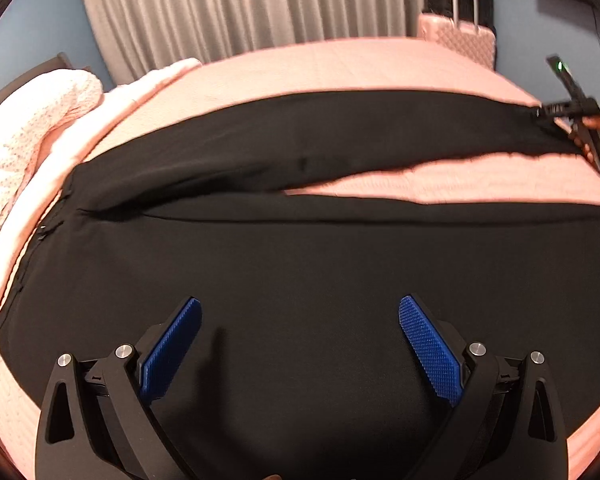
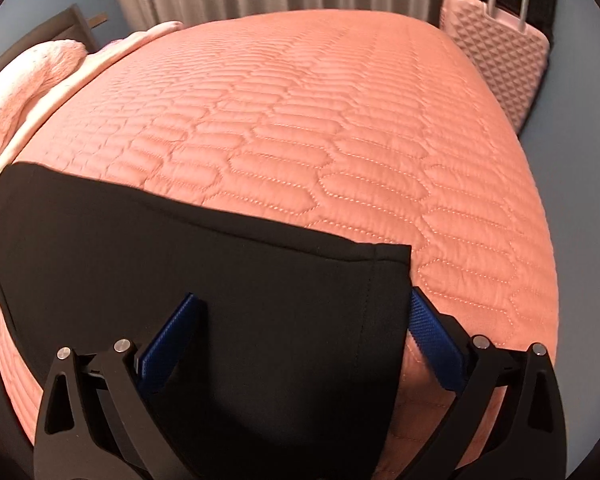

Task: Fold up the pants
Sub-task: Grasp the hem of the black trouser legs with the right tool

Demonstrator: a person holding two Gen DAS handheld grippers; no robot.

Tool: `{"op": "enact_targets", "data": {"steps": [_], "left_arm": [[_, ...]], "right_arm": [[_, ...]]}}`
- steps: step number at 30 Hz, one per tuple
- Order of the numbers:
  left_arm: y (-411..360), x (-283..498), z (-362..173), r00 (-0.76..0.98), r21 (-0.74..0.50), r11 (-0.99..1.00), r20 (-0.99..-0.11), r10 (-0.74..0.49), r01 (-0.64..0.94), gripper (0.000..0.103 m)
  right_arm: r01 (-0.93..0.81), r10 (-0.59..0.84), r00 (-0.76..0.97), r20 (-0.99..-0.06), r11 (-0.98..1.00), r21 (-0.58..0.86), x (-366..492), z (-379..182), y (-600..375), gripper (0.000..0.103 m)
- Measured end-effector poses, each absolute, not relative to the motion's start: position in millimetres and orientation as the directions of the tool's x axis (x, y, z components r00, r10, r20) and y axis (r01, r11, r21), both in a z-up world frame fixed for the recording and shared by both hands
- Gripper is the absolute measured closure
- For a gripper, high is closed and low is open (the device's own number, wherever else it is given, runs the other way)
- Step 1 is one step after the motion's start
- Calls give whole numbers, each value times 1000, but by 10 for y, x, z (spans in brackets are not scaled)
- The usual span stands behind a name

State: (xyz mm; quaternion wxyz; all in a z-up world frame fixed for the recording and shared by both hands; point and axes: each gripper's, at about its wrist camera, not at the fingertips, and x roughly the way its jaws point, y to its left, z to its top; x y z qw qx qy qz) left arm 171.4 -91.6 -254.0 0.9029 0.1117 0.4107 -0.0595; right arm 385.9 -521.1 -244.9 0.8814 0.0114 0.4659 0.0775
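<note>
Black pants (image 1: 284, 280) lie flat on a pink quilted bedspread (image 1: 340, 68), waistband to the left and both legs running right with a wedge of bedspread between them. My left gripper (image 1: 300, 304) hovers open over the near leg's upper part, nothing between its blue pads (image 1: 428, 348). At the far right a hand holds my right gripper (image 1: 540, 112) at the far leg's end. In the right wrist view, my right gripper (image 2: 303, 298) is open and straddles the hem end of that pant leg (image 2: 260, 300). The fabric lies under and between its fingers.
A white knitted blanket (image 1: 32, 128) is bunched at the bed's left side. A pink hard-shell suitcase (image 2: 496, 48) stands beyond the bed's far right corner, in front of grey curtains (image 1: 240, 4). Bare bedspread (image 2: 320, 120) stretches beyond the pants.
</note>
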Motion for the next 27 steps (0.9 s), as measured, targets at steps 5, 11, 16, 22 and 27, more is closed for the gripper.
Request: {"op": "enact_targets", "data": {"steps": [5, 11, 16, 22, 27], "left_arm": [[-840, 1743, -2613, 630, 107, 975, -776, -41, 195, 5], [-710, 1771, -2669, 591, -10, 980, -796, -127, 197, 5], [-672, 1756, -2533, 594, -34, 986, -794, -127, 165, 7], [397, 2274, -1798, 706, -130, 989, -694, -141, 70, 5], [1503, 3348, -1600, 717, 54, 998, -694, 65, -38, 5]], "right_arm": [[-106, 115, 551, -826, 992, 68, 3897, -2409, -5130, 5], [-73, 189, 587, -787, 981, 182, 3832, -2277, -5294, 85], [-68, 132, 585, -800, 991, 114, 3820, -2240, -5092, 94], [-6, 80, 584, -808, 996, 94, 3804, -2233, -5066, 94], [46, 67, 581, -811, 992, 116, 3827, -2281, -5059, 94]]}}
